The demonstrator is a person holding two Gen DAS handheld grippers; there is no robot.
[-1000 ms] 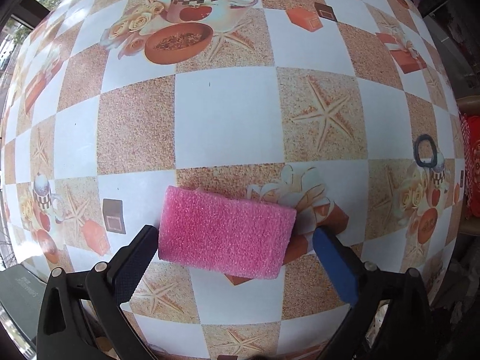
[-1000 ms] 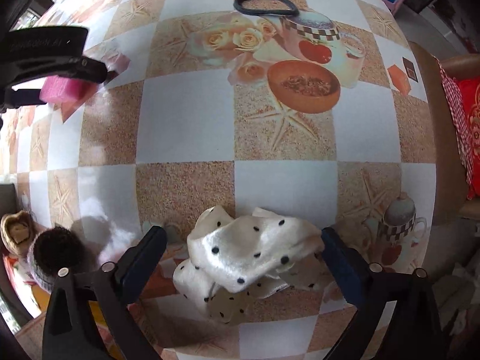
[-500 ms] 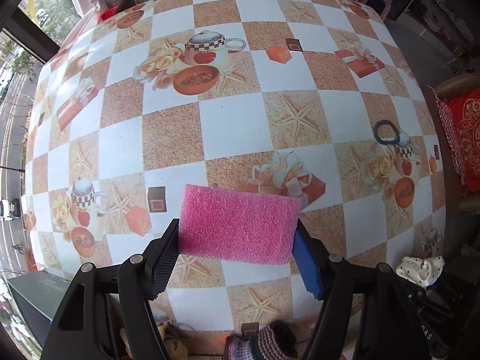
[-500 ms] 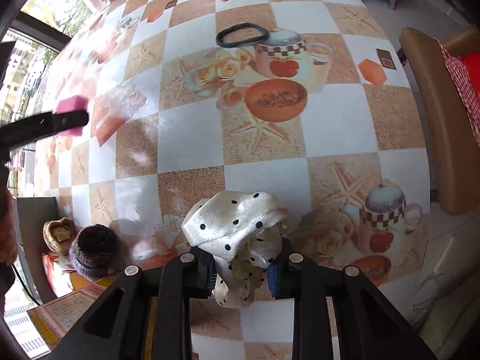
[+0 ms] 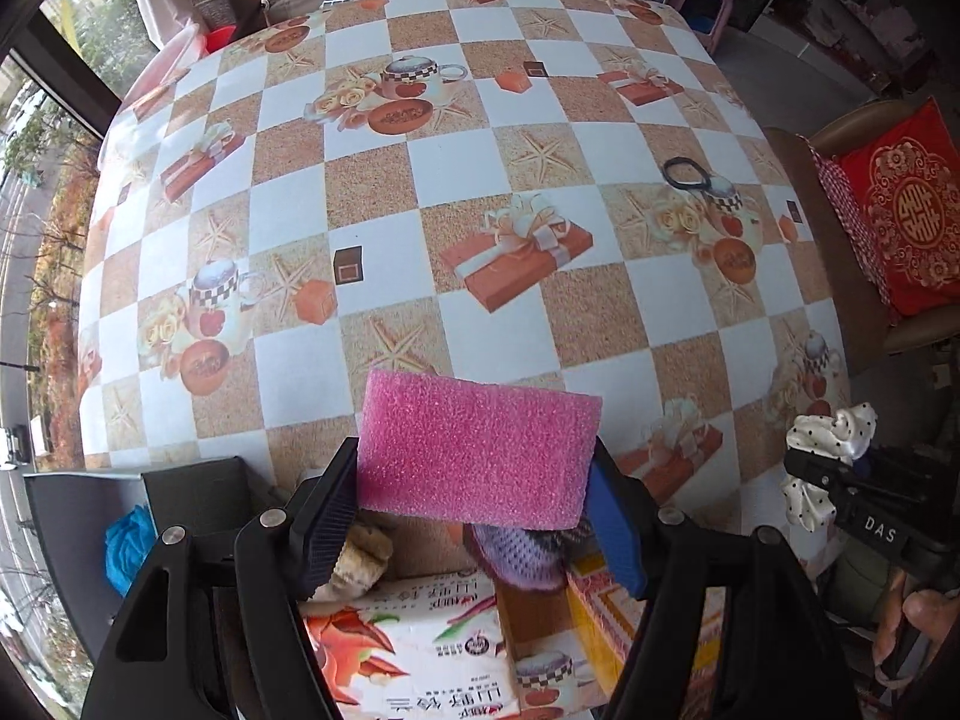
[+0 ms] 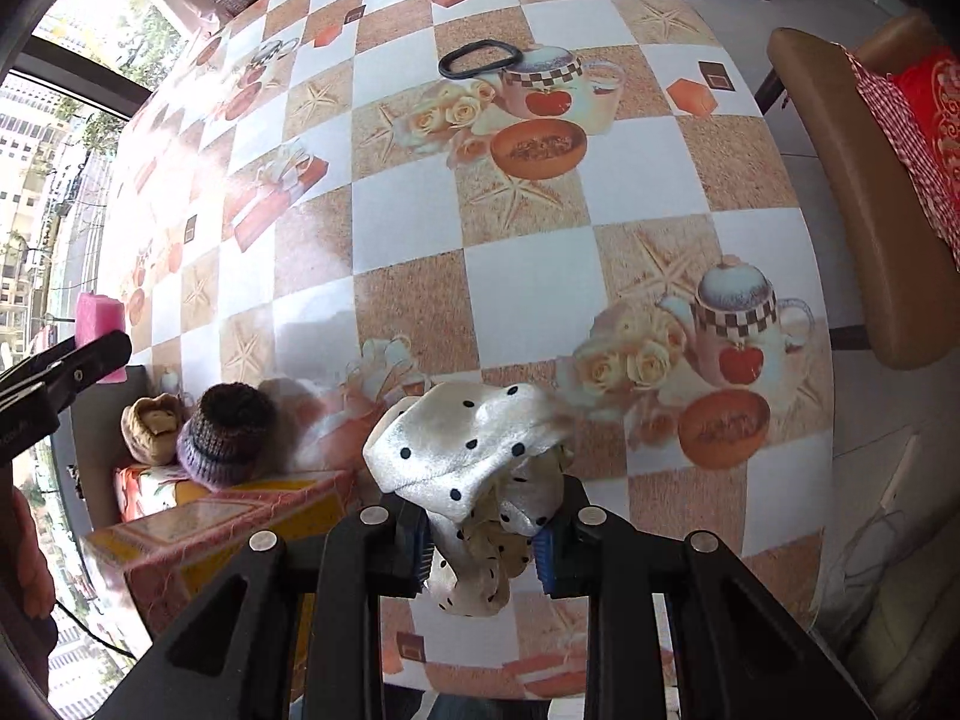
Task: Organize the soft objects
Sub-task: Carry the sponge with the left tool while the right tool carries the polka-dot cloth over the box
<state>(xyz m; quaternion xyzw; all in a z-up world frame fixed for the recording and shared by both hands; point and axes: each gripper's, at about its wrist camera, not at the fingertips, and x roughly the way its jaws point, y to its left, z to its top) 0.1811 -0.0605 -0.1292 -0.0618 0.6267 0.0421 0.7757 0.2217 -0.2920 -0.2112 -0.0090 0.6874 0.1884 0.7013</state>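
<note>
My left gripper [image 5: 471, 522] is shut on a pink sponge [image 5: 477, 453], held in the air above the near table edge and a printed cardboard box [image 5: 420, 636]. A purple knitted hat [image 5: 522, 558] and a tan plush toy [image 5: 360, 558] lie under the sponge, partly hidden. My right gripper [image 6: 486, 546] is shut on a white scrunchie with black dots [image 6: 474, 456], lifted off the table. The left wrist view shows that scrunchie [image 5: 831, 456] at far right; the right wrist view shows the pink sponge [image 6: 99, 315] at far left. A black hair band [image 6: 478, 58] lies far back on the table.
The checked tablecloth [image 5: 456, 150] with teapot and starfish prints covers a round table. A chair with a red cushion [image 5: 906, 210] stands at the right. The box [image 6: 198, 534] holds the knitted hat [image 6: 225, 438] and plush toy [image 6: 150, 426]. A dark bin with blue cloth [image 5: 129, 534] stands at left.
Both grippers closed on their items, the left on the sponge and the right on the scrunchie, and lifted them off the table, drawing back toward the near edge and the box.
</note>
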